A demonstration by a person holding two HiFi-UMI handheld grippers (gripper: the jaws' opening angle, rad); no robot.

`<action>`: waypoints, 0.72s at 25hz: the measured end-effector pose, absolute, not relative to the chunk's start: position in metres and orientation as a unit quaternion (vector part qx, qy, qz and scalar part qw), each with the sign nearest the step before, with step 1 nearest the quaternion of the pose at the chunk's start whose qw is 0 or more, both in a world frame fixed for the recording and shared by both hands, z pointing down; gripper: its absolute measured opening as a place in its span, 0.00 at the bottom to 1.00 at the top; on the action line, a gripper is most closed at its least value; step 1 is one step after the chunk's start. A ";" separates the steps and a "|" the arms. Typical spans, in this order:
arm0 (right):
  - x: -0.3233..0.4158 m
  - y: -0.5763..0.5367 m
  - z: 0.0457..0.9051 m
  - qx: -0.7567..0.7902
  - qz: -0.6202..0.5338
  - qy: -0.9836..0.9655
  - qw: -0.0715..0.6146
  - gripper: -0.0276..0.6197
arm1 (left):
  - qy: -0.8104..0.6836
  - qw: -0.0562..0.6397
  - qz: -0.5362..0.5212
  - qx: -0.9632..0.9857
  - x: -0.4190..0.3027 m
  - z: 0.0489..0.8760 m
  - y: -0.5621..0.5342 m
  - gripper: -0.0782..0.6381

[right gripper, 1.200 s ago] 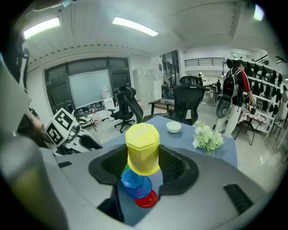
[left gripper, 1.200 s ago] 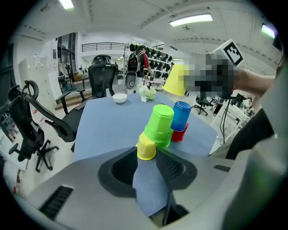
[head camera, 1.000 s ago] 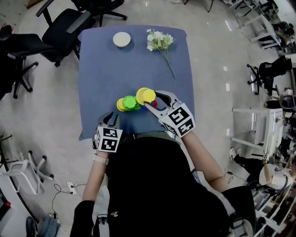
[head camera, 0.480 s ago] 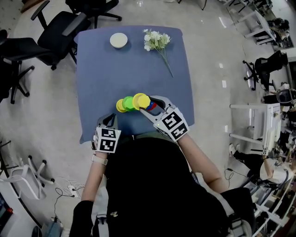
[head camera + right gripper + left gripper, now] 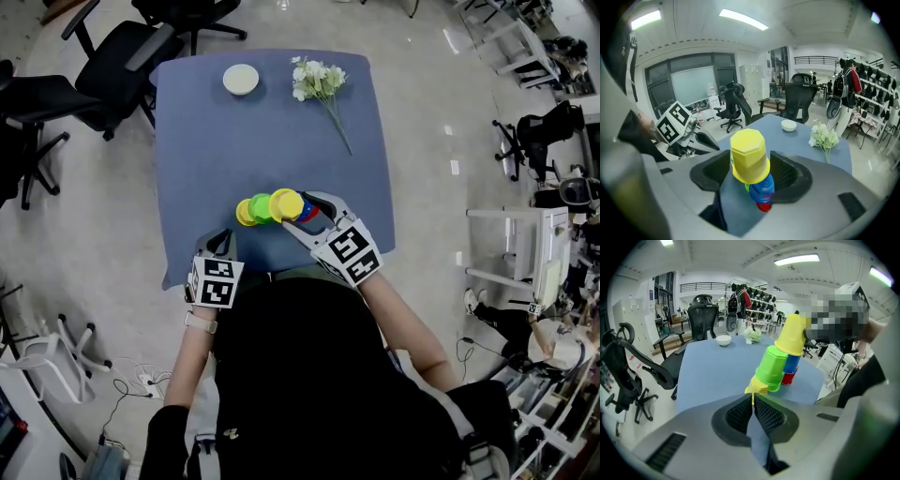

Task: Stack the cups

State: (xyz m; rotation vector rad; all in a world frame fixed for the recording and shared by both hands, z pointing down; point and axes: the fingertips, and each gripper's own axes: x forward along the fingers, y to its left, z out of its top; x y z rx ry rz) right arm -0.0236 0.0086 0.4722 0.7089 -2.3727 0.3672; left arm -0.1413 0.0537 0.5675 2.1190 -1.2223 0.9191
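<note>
**Open workshop under strip lights**

A pale grey glossy floor (image 5: pixel 103 234) spreads round a square table draped in blue cloth (image 5: pixel 253 141). Black swivel office chairs (image 5: pixel 141 56) stand at the table's far left corner. A white metal frame (image 5: pixel 492 216) stands to the right, and loose cables (image 5: pixel 122 384) lie on the floor at the left. Long ceiling strip lights (image 5: pixel 797 259) glow on the white ceiling (image 5: pixel 693 33). Large dark-framed glass panels (image 5: pixel 691 84) line one wall.

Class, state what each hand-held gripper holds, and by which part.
Left hand-held gripper pinches the low yellow cup by its rim. Right hand-held gripper, jaws just opened, holds nothing; the top yellow cup stands loose between them.
</note>
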 end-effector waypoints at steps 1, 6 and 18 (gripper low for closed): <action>-0.023 0.010 0.470 0.269 0.141 -0.901 0.310 0.46 | -0.452 0.260 0.340 0.783 -0.140 0.566 0.054 0.14; -0.015 0.008 0.459 0.277 0.160 -0.905 0.281 0.46 | -0.454 0.255 0.339 0.783 -0.139 0.560 0.048 0.14; 0.026 0.002 0.432 0.322 0.177 -0.903 0.222 0.46 | -0.471 0.206 0.315 0.798 -0.137 0.507 0.005 0.14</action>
